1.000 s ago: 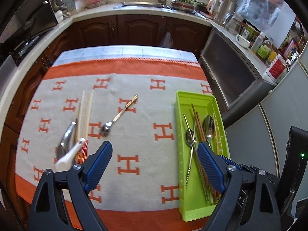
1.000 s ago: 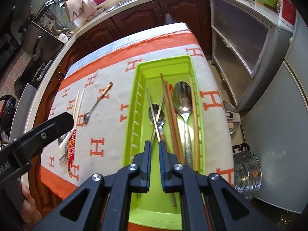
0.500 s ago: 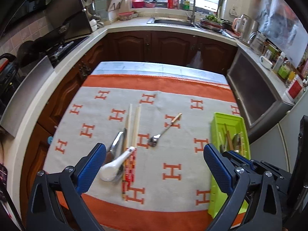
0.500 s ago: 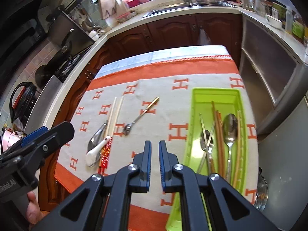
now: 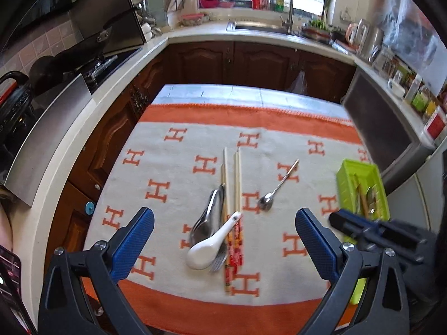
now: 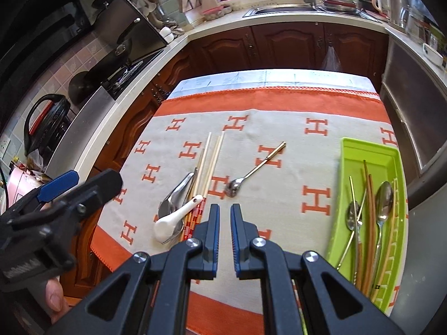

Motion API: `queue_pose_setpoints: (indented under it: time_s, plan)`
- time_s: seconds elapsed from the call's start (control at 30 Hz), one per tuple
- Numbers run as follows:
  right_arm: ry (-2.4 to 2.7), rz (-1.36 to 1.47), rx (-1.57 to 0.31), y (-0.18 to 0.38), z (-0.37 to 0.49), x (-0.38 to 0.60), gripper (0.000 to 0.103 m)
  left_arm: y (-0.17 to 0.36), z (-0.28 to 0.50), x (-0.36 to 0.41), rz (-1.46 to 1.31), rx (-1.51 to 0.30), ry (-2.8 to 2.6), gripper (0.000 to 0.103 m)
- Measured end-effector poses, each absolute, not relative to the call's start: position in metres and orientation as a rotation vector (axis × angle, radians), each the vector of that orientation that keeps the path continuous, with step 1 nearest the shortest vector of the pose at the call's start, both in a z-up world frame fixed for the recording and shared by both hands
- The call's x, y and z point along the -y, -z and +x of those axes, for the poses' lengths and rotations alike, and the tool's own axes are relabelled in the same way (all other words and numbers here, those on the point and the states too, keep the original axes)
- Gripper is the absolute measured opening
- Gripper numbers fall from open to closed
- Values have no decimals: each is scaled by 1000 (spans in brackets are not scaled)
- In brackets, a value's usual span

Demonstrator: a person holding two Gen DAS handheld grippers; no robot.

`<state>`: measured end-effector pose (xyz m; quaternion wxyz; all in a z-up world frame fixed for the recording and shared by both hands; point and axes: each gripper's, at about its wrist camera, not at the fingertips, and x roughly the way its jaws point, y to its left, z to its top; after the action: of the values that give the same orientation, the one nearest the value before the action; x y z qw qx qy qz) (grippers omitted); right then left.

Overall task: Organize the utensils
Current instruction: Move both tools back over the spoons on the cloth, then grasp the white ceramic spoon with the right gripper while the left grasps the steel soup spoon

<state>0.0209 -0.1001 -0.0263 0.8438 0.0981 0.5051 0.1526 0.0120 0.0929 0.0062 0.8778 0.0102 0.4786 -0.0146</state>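
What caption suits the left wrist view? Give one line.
Open left tongs above a white spoon and chopsticks on the H-patterned cloth.

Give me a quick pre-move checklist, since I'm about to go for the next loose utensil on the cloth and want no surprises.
1. Left tool open wide, nothing between its pads: ok.
2. Right tool empty: ok, but shut, so not ready to grasp.
3. Target free to lift: small spoon with gold handle lies alone on the cloth: ok.
4. Pile separable: white spoon rests on the metal spoons and beside the chopsticks: not ok for a clean single pick.
5. Room in green tray: its far end is bare: ok.
6. Fork under the pile fully visible: cannot tell.
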Motion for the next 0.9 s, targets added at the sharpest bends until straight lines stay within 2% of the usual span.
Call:
queue_pose_setpoints:
  time_s: [0.1,0.33,0.5,0.57,0.7,0.87,0.9]
  plan:
    - [-310,208,-1069,27,23,92,8,10,17,-112,-17,-1053,72,100]
    - [-302,225,-1127,50,28,70,8,49,32,-151,-98,-1146,170,89]
    - [-286,284,-1177,72,31,58,8,85,49,-166,-109,-1228,300,76]
    - [-272,303,-1192,80,31,55,8,99,57,-167,-116,-1268,364,67]
    - [-244,353,-1212,95,31,51,8,120,72,-170,-123,-1315,440,58]
    - [-213,401,-1230,112,30,45,8,140,91,-172,-142,-1369,528,39]
    - [-208,409,-1234,114,29,44,8,144,94,-172,-140,-1381,539,38]
